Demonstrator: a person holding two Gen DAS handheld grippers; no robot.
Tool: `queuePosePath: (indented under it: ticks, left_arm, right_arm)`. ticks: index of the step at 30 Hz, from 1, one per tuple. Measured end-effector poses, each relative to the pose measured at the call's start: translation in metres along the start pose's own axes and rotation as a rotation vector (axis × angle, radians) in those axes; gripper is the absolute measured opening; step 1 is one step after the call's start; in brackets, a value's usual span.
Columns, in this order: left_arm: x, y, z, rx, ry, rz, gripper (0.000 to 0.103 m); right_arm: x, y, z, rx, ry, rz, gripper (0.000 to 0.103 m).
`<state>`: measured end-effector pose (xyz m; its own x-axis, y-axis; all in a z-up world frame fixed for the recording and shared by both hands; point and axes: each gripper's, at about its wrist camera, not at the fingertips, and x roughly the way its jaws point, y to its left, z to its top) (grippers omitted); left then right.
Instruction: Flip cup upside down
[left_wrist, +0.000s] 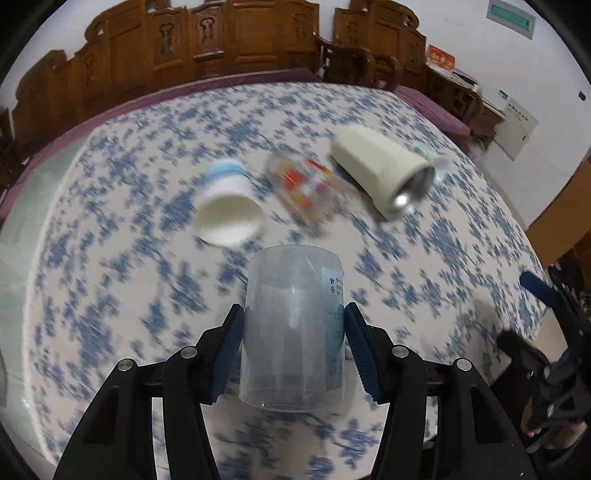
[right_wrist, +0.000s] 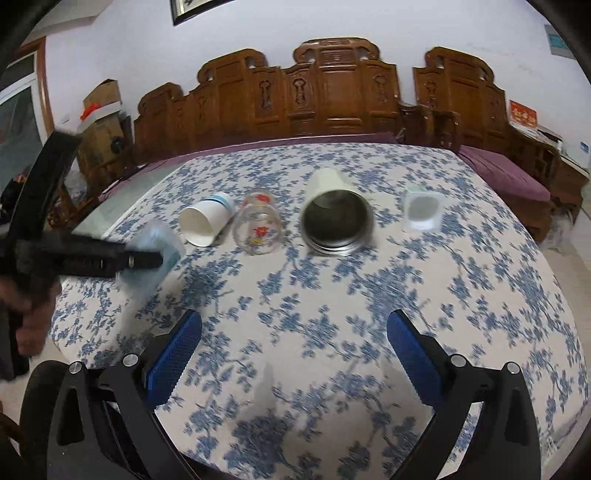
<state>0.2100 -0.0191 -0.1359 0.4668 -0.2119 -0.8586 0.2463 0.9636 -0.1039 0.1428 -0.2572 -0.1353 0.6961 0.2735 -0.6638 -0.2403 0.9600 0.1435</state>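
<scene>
Your left gripper (left_wrist: 293, 347) clamps the clear cup (left_wrist: 293, 328) (nothing inside). Your right gripper (right_wrist: 295, 354) fingers gape, holding nothing; the paper cup (right_wrist: 207, 221) at 11 o'clock lies hollow.

carved wooden bench (right_wrist: 332, 96); white wall (right_wrist: 280, 26); cardboard boxes (right_wrist: 101, 110)

The clear cup's (left_wrist: 291, 332) label print is too blurred to read.

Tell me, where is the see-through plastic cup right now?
The clear plastic cup is gripped in the left claw, held above the blue-flowered tablecloth; in the left wrist view, the white paper cup lies on its side just beyond it.
</scene>
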Motion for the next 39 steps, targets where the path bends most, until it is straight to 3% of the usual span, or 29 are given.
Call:
queuePosePath:
  ticks: [8, 13, 16, 20, 24, 27, 29, 35, 39]
  left_arm:
    - [0.023, -0.032, -0.022, -0.017, 0.033, -0.046, 0.053]
    - [0.031, -0.034, -0.023, -0.021, 0.039, -0.032, 0.054]
    - [0.028, -0.029, -0.025, -0.033, 0.028, -0.024, 0.064]
    - [0.005, -0.022, -0.030, -0.034, -0.043, 0.002, 0.073]
    - [-0.024, -0.009, -0.039, -0.053, -0.130, 0.041, 0.077]
    - [-0.045, 0.000, -0.050, -0.061, -0.215, 0.109, 0.094]
    - [-0.059, 0.006, -0.058, -0.068, -0.274, 0.153, 0.095]
    - [-0.076, 0.025, -0.077, -0.103, -0.339, 0.194, 0.095]
    - [-0.081, 0.038, -0.088, -0.124, -0.363, 0.203, 0.095]
  right_arm:
    - [-0.008, -0.016, -0.008, 0.022, 0.000, -0.023, 0.101]
    - [-0.009, -0.019, -0.009, 0.026, 0.001, -0.027, 0.101]
    - [-0.010, -0.018, -0.007, 0.021, 0.007, -0.028, 0.101]
    - [-0.013, -0.012, -0.002, 0.000, 0.004, -0.029, 0.101]
    - [-0.012, -0.002, 0.008, -0.008, 0.003, -0.007, 0.101]
    - [-0.010, 0.009, 0.014, -0.017, 0.004, 0.009, 0.101]
    - [-0.006, 0.017, 0.018, -0.020, 0.012, 0.025, 0.101]
    - [0.011, 0.045, 0.028, -0.035, 0.059, 0.070, 0.096]
    - [0.034, 0.060, 0.033, -0.028, 0.132, 0.109, 0.086]
